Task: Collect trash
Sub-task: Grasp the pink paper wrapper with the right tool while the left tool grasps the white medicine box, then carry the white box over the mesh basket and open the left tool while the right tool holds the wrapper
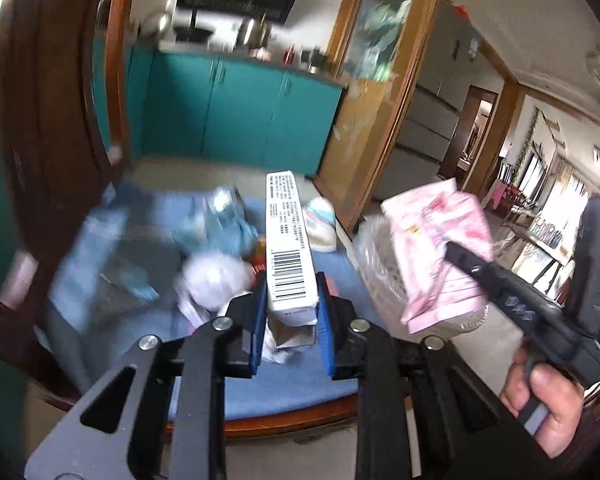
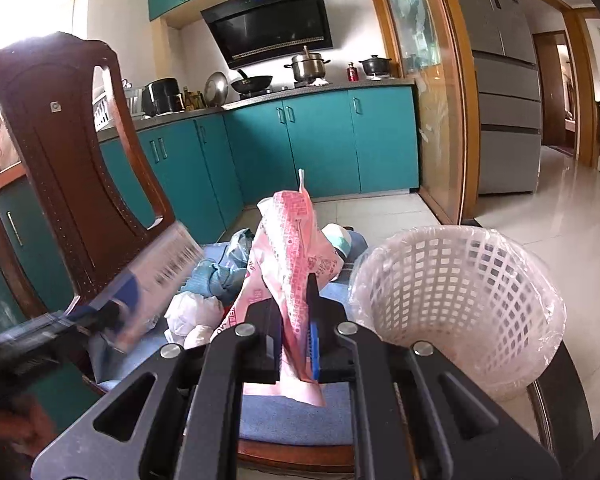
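Observation:
My left gripper [image 1: 292,308] is shut on a long white carton with a barcode [image 1: 288,248], held upright above the blue chair cushion [image 1: 292,384]. It shows blurred in the right wrist view [image 2: 160,264]. My right gripper [image 2: 294,332] is shut on a pink plastic wrapper [image 2: 292,248], also seen in the left wrist view [image 1: 440,248], held beside the white lined trash basket [image 2: 456,292]. More trash lies on the cushion: crumpled white paper [image 2: 192,312], a blue wrapper [image 2: 220,276] and a small cup [image 1: 320,224].
The dark wooden chair back [image 2: 68,160] rises at the left. Teal kitchen cabinets [image 2: 320,144] stand behind, with pots on the counter. A wooden door frame [image 2: 452,92] and a grey fridge [image 2: 504,92] are to the right, with tiled floor [image 2: 548,216] beyond.

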`<state>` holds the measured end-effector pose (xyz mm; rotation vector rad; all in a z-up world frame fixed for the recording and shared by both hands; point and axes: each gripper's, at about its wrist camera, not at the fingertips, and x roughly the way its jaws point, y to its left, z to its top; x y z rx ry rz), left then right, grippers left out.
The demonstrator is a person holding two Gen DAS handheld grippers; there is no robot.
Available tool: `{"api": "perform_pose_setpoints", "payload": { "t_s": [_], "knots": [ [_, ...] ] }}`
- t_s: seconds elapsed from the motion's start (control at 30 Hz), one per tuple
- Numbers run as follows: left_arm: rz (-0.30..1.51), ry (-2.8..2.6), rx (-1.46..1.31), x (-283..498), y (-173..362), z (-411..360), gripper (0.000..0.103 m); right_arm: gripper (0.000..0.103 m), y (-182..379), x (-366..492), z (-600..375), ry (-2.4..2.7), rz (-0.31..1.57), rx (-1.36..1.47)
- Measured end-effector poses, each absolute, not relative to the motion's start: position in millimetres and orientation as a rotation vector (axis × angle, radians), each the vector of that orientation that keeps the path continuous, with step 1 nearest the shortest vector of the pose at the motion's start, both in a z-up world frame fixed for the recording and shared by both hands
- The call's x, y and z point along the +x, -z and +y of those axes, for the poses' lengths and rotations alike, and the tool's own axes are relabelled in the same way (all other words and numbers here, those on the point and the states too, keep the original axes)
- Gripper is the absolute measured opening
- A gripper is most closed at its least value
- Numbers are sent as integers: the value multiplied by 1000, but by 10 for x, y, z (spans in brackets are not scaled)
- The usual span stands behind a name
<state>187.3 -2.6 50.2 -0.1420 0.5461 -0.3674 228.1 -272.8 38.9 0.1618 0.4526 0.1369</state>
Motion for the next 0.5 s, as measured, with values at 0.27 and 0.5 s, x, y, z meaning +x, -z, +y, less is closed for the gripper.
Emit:
{"api": "perform_pose_setpoints", "payload": {
  "t_s": [0.27, 0.5],
  "knots": [
    [459, 261, -94, 1616, -783, 235, 23, 11, -383, 2338, -2580, -187, 465, 144],
    [517, 231, -56, 1697, -643, 161, 23, 11, -359, 2360, -2452, -204, 486, 125]
  ]
}}
